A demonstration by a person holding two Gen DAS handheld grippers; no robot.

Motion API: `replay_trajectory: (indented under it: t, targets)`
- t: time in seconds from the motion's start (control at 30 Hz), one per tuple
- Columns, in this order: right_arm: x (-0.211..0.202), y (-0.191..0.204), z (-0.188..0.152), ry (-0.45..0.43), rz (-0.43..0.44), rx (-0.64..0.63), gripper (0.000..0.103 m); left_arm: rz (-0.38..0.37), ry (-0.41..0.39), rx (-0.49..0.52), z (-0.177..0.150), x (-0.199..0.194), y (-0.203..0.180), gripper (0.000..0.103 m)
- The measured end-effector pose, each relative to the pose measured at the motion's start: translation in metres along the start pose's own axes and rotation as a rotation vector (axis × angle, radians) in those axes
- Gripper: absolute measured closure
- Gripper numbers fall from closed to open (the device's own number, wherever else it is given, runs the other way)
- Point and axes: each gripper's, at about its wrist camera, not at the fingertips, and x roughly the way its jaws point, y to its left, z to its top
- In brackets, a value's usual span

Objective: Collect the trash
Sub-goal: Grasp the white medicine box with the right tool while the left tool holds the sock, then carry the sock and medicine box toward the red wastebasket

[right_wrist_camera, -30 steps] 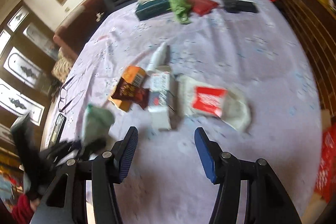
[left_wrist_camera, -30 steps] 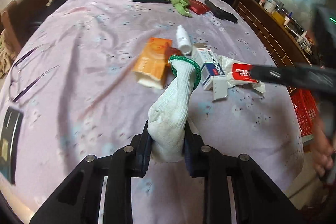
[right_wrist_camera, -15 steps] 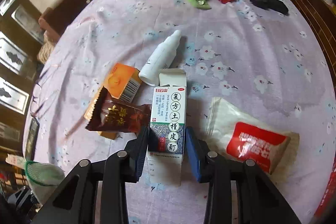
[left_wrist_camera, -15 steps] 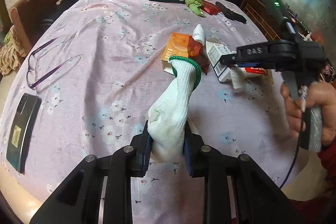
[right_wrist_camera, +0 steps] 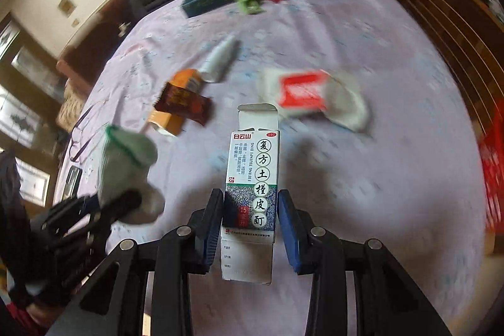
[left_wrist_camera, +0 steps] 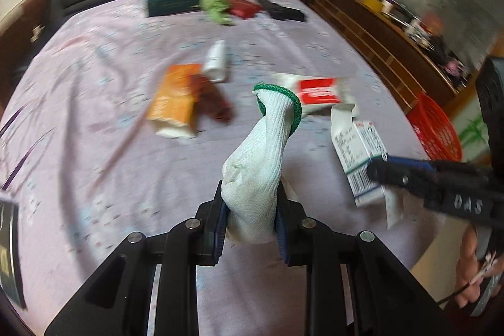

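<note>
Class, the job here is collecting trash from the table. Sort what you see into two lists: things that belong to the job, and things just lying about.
Belongs to the job:
white glove, in the left gripper
medicine box, in the right gripper
orange box
brown wrapper
white bottle
red-and-white packet
red basket

Lying about:
tissue box
green cloth
glasses
phone

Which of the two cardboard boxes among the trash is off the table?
The white medicine box, clamped in the right gripper with its top flap open. The orange box lies on the tablecloth under a brown wrapper.
</note>
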Motion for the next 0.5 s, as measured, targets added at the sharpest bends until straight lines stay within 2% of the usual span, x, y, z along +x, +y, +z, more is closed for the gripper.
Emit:
replay_trajectory:
  t: [0.13,0.23,0.5]
  targets:
    - [-0.022,-0.026,-0.018,-0.027,-0.037,0.06,0.065,-0.036,0.004,0.053,0.008,0.003,-0.028,0.078]
    - [-0.036,-0.041,-0.024,-0.048,-0.043,0.094,0.065,-0.028,-0.015,0.087,0.013,0.0,-0.045,0.078]
    - [-0.057,-0.061,-0.021,-0.079,-0.014,0.048,0.065,0.015,-0.031,0.042,0.017,-0.002,-0.074,0.078]
